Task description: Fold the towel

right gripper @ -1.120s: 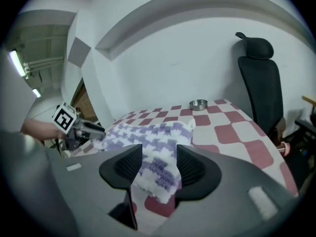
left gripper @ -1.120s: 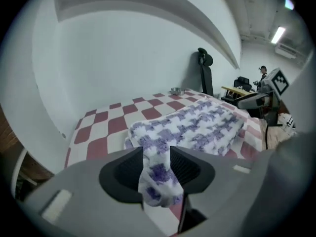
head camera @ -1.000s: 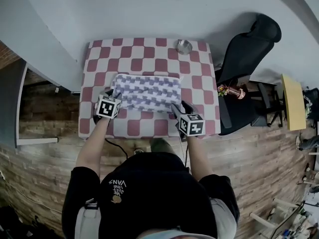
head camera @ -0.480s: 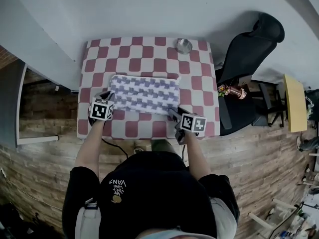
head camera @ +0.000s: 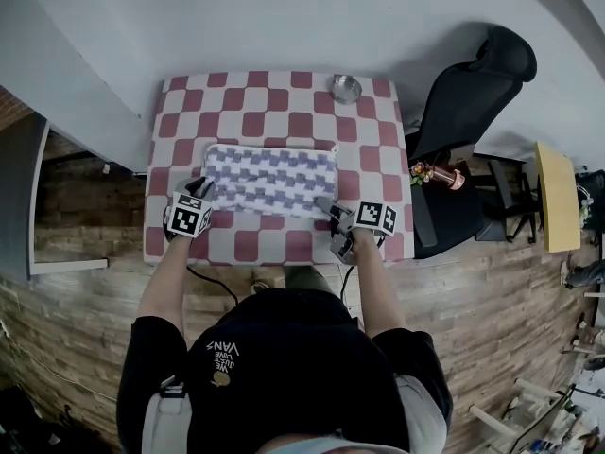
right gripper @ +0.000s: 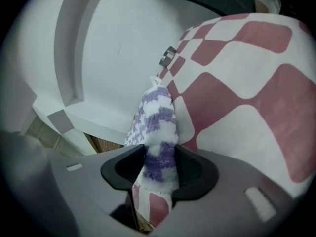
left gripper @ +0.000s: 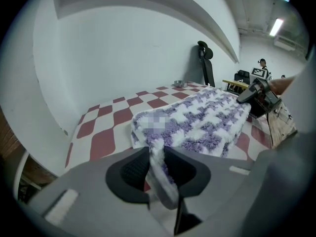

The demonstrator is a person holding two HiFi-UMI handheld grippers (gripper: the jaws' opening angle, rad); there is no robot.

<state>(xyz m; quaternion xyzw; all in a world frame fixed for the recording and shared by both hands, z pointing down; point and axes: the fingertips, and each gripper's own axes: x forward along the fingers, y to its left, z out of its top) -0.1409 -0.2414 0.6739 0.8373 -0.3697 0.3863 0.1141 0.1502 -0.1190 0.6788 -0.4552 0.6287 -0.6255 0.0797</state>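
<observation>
A white and purple patterned towel (head camera: 272, 178) lies as a long folded strip across the red and white checked table (head camera: 284, 102). My left gripper (head camera: 203, 193) is at the towel's near left corner; in the left gripper view that corner (left gripper: 157, 147) is pinched between the jaws (left gripper: 157, 169), which have just been closing. My right gripper (head camera: 327, 207) is at the near right corner. In the right gripper view the thick towel edge (right gripper: 158, 117) fills the gap of the gripper (right gripper: 159, 169) with both pads against it, and a bit of checked cloth shows beneath.
A small metal bowl (head camera: 346, 88) stands at the table's far edge. A black office chair (head camera: 473, 93) is just right of the table. A white wall runs behind it, and a wood floor lies on the near side where the person stands.
Both grippers have drawn back toward the table's near edge with the towel corners. The right gripper has rolled over and sunk. The towel now lies flatter and straighter.
</observation>
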